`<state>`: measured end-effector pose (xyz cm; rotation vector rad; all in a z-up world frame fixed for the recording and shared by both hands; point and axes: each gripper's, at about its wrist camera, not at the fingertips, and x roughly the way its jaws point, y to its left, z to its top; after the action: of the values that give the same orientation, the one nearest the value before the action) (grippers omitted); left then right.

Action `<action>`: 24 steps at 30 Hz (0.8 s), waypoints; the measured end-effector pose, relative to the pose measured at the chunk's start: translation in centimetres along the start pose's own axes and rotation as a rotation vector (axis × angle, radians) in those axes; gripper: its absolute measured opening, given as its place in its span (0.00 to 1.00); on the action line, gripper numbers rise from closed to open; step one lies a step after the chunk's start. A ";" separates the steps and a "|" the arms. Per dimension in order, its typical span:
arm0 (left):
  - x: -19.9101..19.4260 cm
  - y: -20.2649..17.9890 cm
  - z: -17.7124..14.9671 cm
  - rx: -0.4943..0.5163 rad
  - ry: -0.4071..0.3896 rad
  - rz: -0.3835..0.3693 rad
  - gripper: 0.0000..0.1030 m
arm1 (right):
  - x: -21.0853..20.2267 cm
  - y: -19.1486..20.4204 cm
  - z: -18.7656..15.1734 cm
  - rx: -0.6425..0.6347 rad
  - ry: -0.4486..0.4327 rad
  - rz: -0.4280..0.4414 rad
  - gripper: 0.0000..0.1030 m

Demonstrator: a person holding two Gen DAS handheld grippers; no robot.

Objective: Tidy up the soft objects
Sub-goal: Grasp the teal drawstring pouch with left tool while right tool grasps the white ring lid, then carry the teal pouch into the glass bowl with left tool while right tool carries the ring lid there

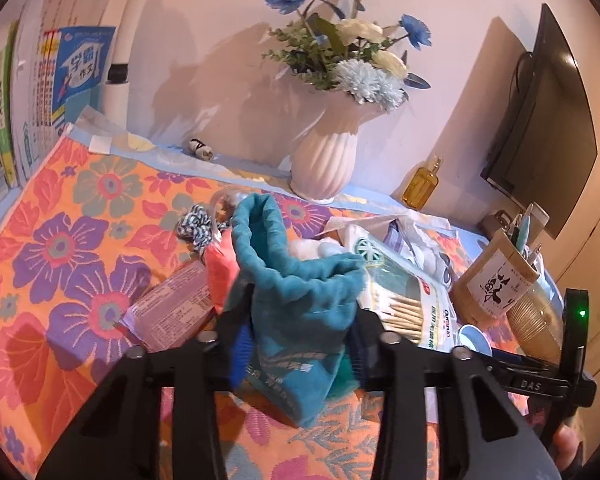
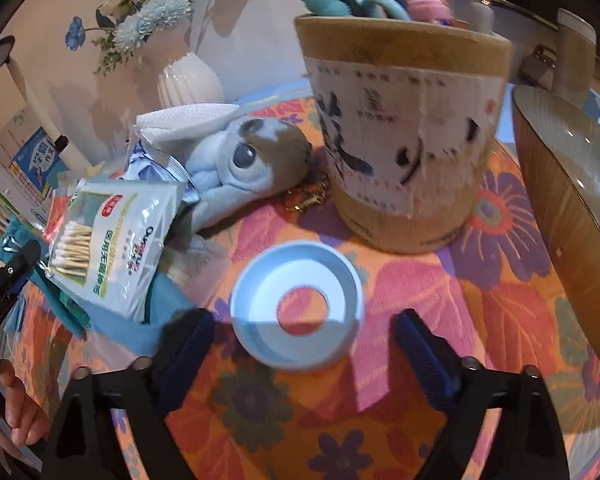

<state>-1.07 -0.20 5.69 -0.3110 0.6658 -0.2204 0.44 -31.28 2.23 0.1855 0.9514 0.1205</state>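
Teal cloth pouch (image 1: pixel 300 280) upright, mouth open, clamped in left gripper (image 1: pixel 300 320)

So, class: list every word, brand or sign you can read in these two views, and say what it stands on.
"学霸 作文": blue book cover by the wall.
"DAS": black bar of the other tool.
"Ounuo", roughly: cotton swab pack; its Chinese print is too blurred.
Brush characters on the round holder: unreadable.
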 end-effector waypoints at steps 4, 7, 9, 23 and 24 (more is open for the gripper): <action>-0.3 1.2 -0.3 -0.042 0.002 -0.006 0.17 | 0.1 0.8 0.1 -0.024 -0.019 -0.017 0.64; -2.1 1.5 -0.4 -0.052 -0.018 -0.024 0.16 | -0.5 -0.2 -0.2 0.020 -0.046 0.002 0.59; -4.1 1.5 -0.4 -0.039 -0.038 -0.037 0.16 | -1.9 -0.7 -0.8 0.047 -0.079 0.031 0.59; -13.4 0.0 -1.3 0.002 -0.144 -0.182 0.16 | -10.4 3.0 -3.2 -0.005 -0.192 0.189 0.59; -13.6 -0.4 -1.5 0.005 -0.144 -0.213 0.16 | -10.9 3.3 -3.4 -0.015 -0.198 0.175 0.59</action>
<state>-12.48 3.14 12.54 -0.3896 0.4893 -0.3996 -8.66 -29.67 9.68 0.2615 0.7360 0.2657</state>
